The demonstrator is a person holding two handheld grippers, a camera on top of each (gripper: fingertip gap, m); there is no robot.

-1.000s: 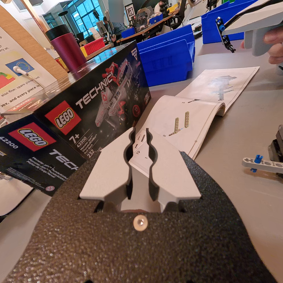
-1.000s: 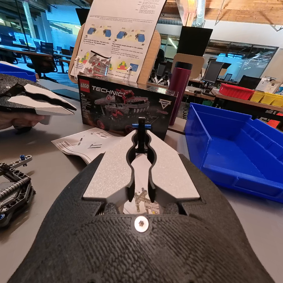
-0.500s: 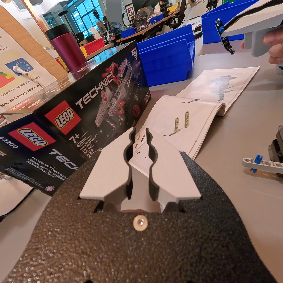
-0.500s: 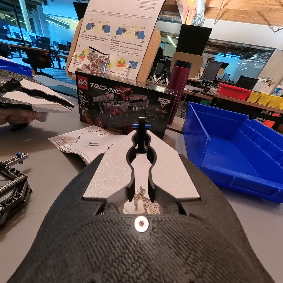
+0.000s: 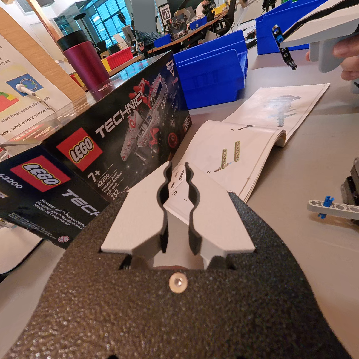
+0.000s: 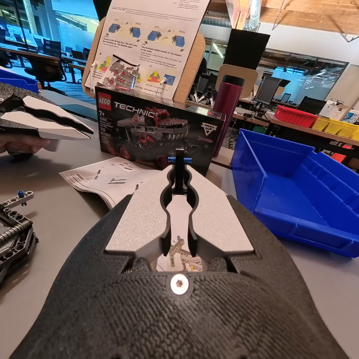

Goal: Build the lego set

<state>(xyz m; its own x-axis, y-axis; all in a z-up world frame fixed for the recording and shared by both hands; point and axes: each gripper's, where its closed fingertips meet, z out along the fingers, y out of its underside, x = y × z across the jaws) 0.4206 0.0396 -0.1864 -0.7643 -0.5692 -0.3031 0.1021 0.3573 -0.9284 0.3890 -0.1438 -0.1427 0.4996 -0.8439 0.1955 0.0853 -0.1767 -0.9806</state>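
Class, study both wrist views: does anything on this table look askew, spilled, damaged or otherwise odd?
Nothing is spilled or broken. Mildly odd: the instruction booklet does not lie flat, its pages arching up at the spine. The blue bin looks empty of pieces. The right gripper pinches a black beam with a blue pin; the left gripper is open and empty.

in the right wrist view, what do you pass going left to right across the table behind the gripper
Left gripper → partly built model → open instruction booklet → set's box → black beam with blue pin held in the right gripper → maroon tumbler → blue bin.
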